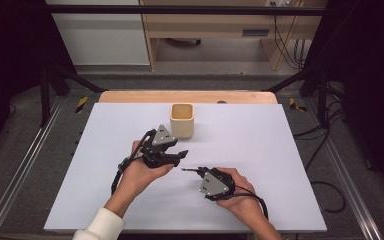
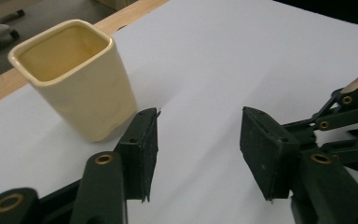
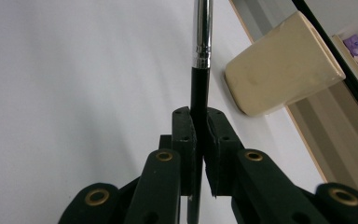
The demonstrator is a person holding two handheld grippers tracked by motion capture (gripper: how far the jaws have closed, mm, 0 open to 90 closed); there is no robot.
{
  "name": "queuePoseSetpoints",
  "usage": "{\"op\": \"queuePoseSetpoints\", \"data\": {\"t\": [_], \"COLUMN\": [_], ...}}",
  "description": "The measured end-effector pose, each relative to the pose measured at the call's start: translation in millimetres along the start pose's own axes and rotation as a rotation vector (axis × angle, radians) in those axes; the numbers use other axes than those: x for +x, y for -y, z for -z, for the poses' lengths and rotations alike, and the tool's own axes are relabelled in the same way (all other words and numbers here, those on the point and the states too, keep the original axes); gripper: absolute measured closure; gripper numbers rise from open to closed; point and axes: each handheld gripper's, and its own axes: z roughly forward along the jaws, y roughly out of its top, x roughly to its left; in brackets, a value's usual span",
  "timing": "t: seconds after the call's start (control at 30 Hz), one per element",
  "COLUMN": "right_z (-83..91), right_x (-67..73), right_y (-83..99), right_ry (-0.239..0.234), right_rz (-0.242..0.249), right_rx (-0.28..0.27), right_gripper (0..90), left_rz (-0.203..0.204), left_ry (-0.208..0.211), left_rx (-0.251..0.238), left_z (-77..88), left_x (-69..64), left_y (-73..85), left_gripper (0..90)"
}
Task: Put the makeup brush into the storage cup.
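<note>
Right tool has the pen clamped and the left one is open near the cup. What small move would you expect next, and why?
Probably the right tool lifts the pen and carries it toward the cream cup. The pen is clamped between its jaws, the cup stands upright and looks empty, and the left tool is open beside the cup, holding nothing.

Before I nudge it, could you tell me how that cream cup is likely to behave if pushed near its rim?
The cream cup looks taller than wide and narrows toward its base, so it may tip rather than slide. It appears glazed ceramic, so probably rigid, slippery and breakable. It looks empty, so likely fairly light.
</note>
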Motion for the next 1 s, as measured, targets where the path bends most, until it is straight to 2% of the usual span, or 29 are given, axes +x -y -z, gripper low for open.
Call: {"op": "queuePoseSetpoints", "data": {"t": [0.13,0.23,0.27,0.37,0.43,0.47,0.5,0.6,0.67,0.77,0.83,1.0], "right_z": [3.8,8.4,12.2,15.4,18.1,18.1,18.4,20.4,21.3,20.7,20.2,19.2], "right_x": [-2.9,-5.5,-9.3,-13.2,-16.6,-16.6,-17.4,-20.3,-21.4,-21.8,-21.4,-21.1], "right_y": [1.8,4.6,7.3,10.7,16.2,16.2,17.3,17.2,16.7,17.2,17.2,16.1], "right_ry": [0.014,0.033,0.048,0.06,0.065,0.065,0.07,0.08,0.083,0.078,0.075,0.074], "right_rz": [-0.011,-0.039,-0.058,-0.085,-0.133,-0.133,-0.153,-0.192,-0.21,-0.238,-0.254,-0.275], "right_rx": [-0.01,-0.021,-0.031,-0.039,-0.042,-0.042,-0.046,-0.066,-0.078,-0.08,-0.084,-0.095], "right_gripper": [83.2,83.2,83.2,83.2,83.2,83.2,83.2,83.2,83.2,83.1,83.2,83.3], "left_rz": [0.008,-0.015,-0.008,0.033,0.06,0.083,0.103,0.132,0.148,0.144,0.137,0.13], "left_ry": [-0.057,-0.122,-0.131,-0.156,-0.161,-0.165,-0.166,-0.182,-0.196,-0.188,-0.199,-0.223], "left_rx": [-0.028,-0.034,-0.033,-0.051,-0.068,-0.083,-0.096,-0.117,-0.149,-0.171,-0.186,-0.209], "left_z": [1.4,0.6,0.5,1.1,2.1,2.2,2.4,3.1,6.0,11.5,19.3,30.6], "left_x": [1.8,2.6,3.9,10.0,14.7,16.9,19.3,25.7,28.5,30.4,31.7,34.0], "left_y": [3.2,11.8,15.5,27.7,35.7,39.5,43.0,53.2,59.7,68.8,79.4,94.9], "left_gripper": [38.9,32.4,28.5,24.1,21.9,21.9,20.6,17.4,16.3,14.5,13.6,12.7]}}
